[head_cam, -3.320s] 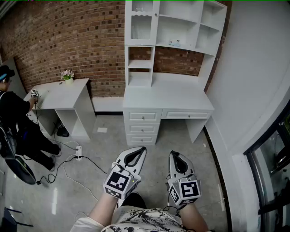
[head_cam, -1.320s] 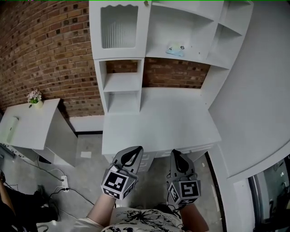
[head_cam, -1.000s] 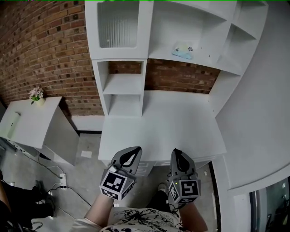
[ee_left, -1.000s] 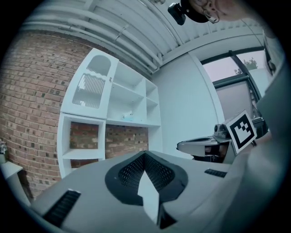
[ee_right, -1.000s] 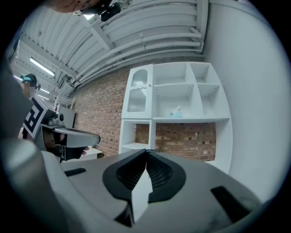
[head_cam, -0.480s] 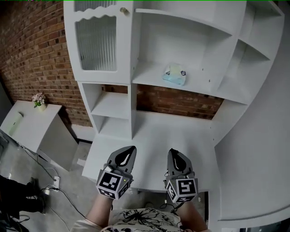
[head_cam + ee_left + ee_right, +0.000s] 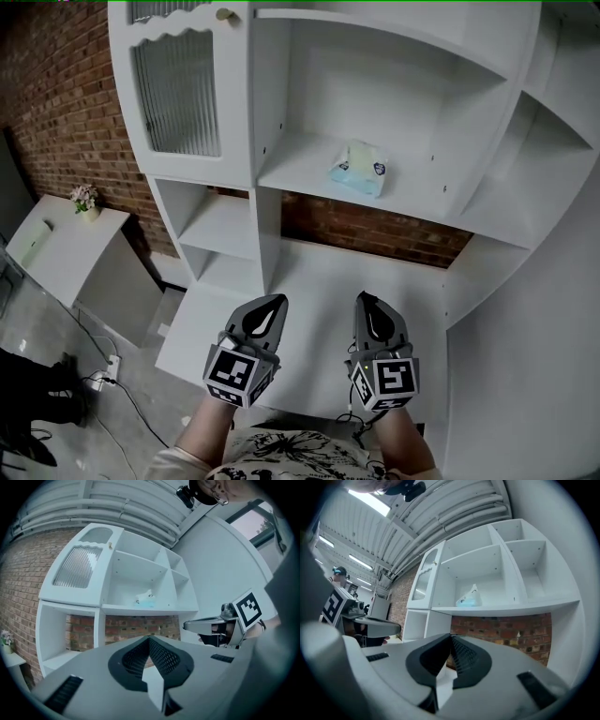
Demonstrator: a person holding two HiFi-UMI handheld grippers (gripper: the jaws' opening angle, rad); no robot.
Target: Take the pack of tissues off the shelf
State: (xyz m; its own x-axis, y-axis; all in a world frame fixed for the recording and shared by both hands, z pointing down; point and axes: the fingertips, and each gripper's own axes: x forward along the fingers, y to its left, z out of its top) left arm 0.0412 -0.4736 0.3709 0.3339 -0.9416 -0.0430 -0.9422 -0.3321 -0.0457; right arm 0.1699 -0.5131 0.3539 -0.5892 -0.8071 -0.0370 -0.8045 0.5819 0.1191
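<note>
A pale blue and white pack of tissues (image 7: 358, 170) lies on the wide open shelf (image 7: 300, 169) of the white hutch above the desk. It shows small in the left gripper view (image 7: 145, 599) and in the right gripper view (image 7: 469, 598). My left gripper (image 7: 273, 302) and my right gripper (image 7: 367, 300) hang side by side over the desk top (image 7: 309, 281), well below and short of the pack. Both have their jaws pressed tip to tip, with nothing between them.
A ribbed-glass cabinet door (image 7: 178, 94) closes the hutch's upper left. Open cubbies (image 7: 220, 225) sit below it, more compartments (image 7: 553, 141) at the right. A brick wall (image 7: 56, 103) stands behind. A second white desk (image 7: 56, 239) with a small flower pot (image 7: 86, 199) is at the left.
The view has closed in on the hutch from across the room. The tissue pack has grown larger and nearer. Both grippers stay shut, now over the desk top instead of the floor.
</note>
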